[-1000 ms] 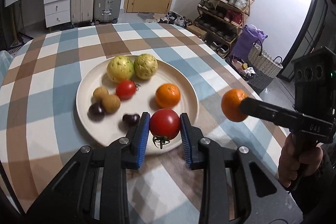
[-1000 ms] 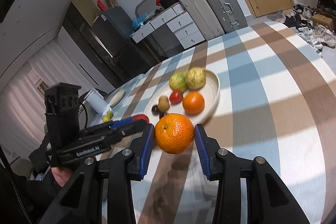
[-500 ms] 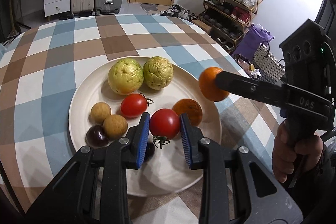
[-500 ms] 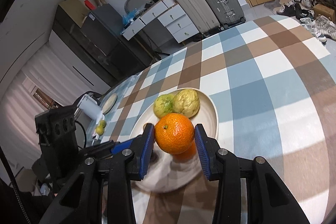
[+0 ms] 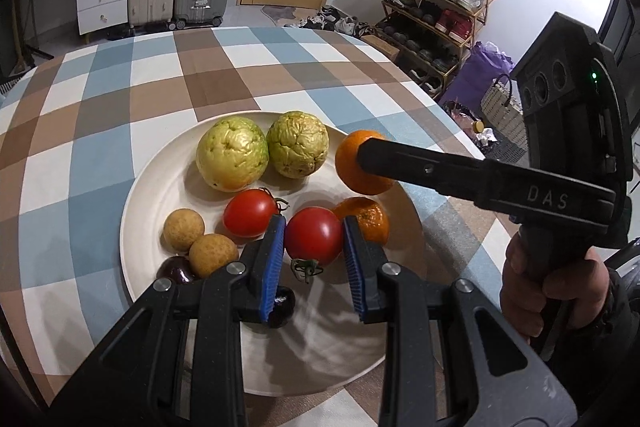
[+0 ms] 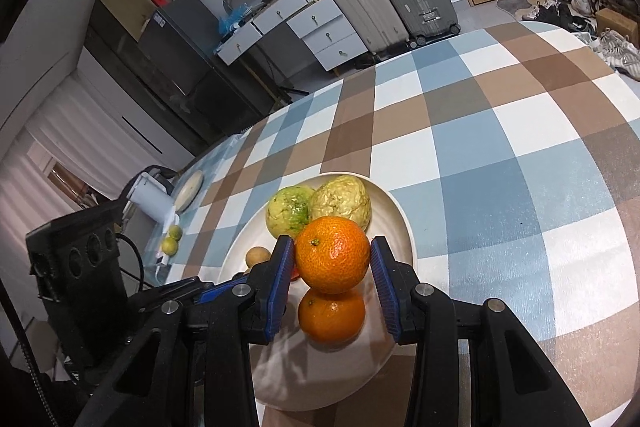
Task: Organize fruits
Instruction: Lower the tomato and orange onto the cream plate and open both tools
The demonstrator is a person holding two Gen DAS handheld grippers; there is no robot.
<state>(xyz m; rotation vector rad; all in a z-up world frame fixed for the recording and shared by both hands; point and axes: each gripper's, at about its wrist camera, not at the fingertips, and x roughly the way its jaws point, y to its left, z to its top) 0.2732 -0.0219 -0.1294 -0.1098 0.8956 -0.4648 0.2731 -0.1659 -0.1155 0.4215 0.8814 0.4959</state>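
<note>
You are in the placing step: both tongs carry fruit over the cream plate [image 5: 152,187], and the next move calls for lowering each piece into a free patch and letting go gently so nothing rolls.

Your left tongs [image 5: 314,251] are clamped on a red tomato [image 5: 313,235], its green stem hanging down, held above the plate's near half. A second tomato [image 5: 250,213] lies just beside the left pad, and a resting mandarin [image 5: 370,219] sits just behind the right pad. A dark plum [image 5: 282,303] shows under the left finger, so come down clear of it; the bare patch toward the plate's near edge looks the safer spot.

Your right tongs [image 6: 330,263] grip a mandarin [image 6: 332,254] squarely between the blue pads. It hangs directly over the resting mandarin [image 6: 332,315] near the plate's right edge, with two wrinkled green-yellow guavas [image 6: 340,201] just beyond. Straight down would stack orange on orange, so shift toward open plate before releasing.

Two tan longans [image 5: 184,229] and another dark plum [image 5: 174,271] sit along the plate's left edge, well clear of both tongs. The plate rests on the checked tablecloth [image 5: 120,107].
</note>
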